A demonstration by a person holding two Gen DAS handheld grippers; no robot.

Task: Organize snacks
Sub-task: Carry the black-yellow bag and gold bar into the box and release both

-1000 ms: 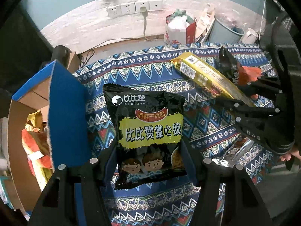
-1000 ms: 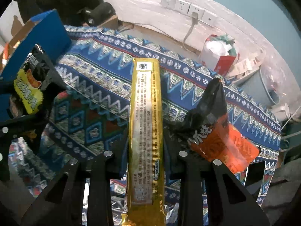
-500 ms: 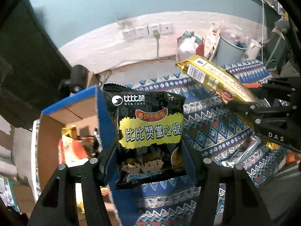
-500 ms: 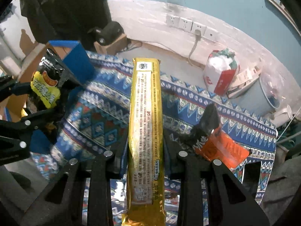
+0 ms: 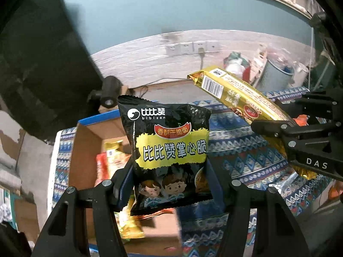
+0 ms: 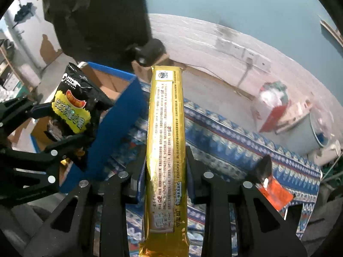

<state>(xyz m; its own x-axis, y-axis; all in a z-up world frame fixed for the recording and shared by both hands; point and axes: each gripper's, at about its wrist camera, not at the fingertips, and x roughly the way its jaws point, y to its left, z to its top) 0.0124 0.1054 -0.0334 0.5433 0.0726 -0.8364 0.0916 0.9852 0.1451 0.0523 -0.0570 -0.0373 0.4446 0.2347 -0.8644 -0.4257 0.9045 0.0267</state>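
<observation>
Over the box: carry both packs clear of the blue flap before lowering. Left gripper clamped on black noodle bag, held upright above the open box. Right gripper clamped narrow on gold pack, out over the patterned cloth. Lower one pack at a time; avoid crossing grippers. Lay flat beside packs already inside, then release. Orange pack left on cloth.
</observation>
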